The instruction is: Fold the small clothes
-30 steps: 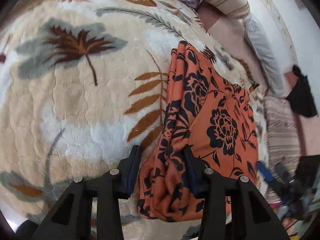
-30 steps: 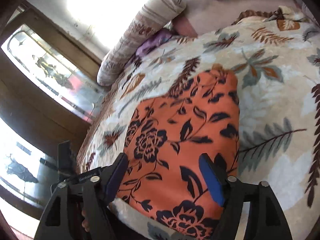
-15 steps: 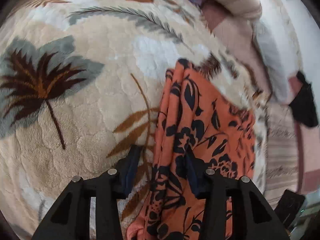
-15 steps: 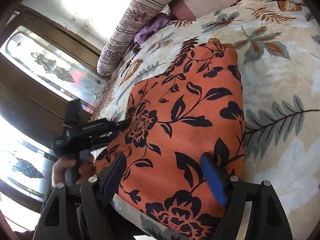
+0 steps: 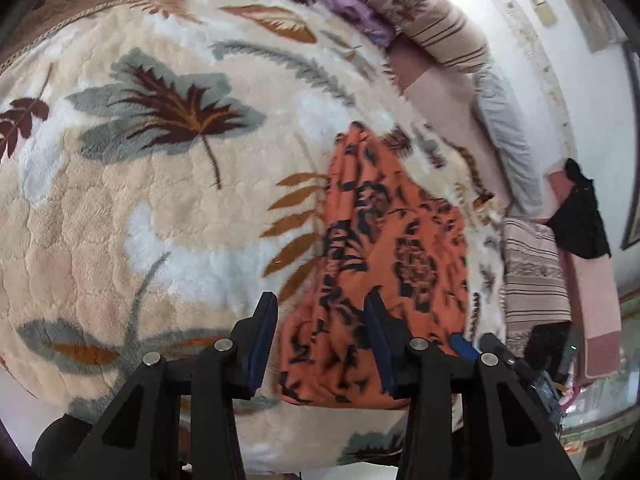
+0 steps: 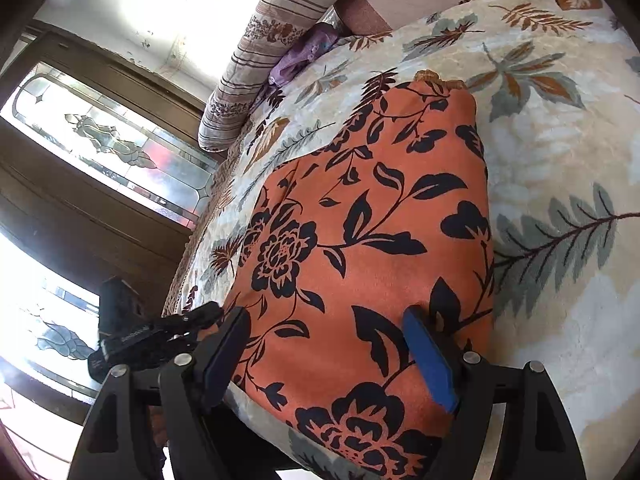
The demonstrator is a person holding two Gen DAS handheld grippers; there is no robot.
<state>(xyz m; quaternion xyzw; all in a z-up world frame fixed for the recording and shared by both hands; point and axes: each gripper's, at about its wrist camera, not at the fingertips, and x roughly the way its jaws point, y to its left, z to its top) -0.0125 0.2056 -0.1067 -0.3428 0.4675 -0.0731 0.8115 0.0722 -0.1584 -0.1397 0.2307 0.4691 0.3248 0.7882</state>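
Note:
An orange cloth with a black flower print (image 5: 400, 248) lies folded into a long strip on the leaf-patterned blanket (image 5: 160, 200). My left gripper (image 5: 320, 340) hovers open over the cloth's near left edge; its left finger stands clear of the fabric, over the blanket. In the right wrist view the same cloth (image 6: 360, 240) fills the middle, and my right gripper (image 6: 328, 356) stands wide open over its near end, pressing on nothing. The left gripper (image 6: 200, 318) shows there at the cloth's near left corner. The right gripper (image 5: 478, 346) peeks in at the cloth's right corner.
The blanket (image 6: 560, 160) covers a bed. A striped bolster (image 5: 432, 12) and a purple cloth (image 5: 356, 8) lie at its far end, beside a grey pillow (image 5: 508, 136). A black garment (image 5: 580, 216) and a striped cloth (image 5: 532, 280) are at the right. A wooden glass-panelled door (image 6: 100, 140) stands left.
My left gripper pushed in low over the cloth's left edge, then drew back and up to the near corner. The right gripper has hardly moved, and the cloth lies as before.

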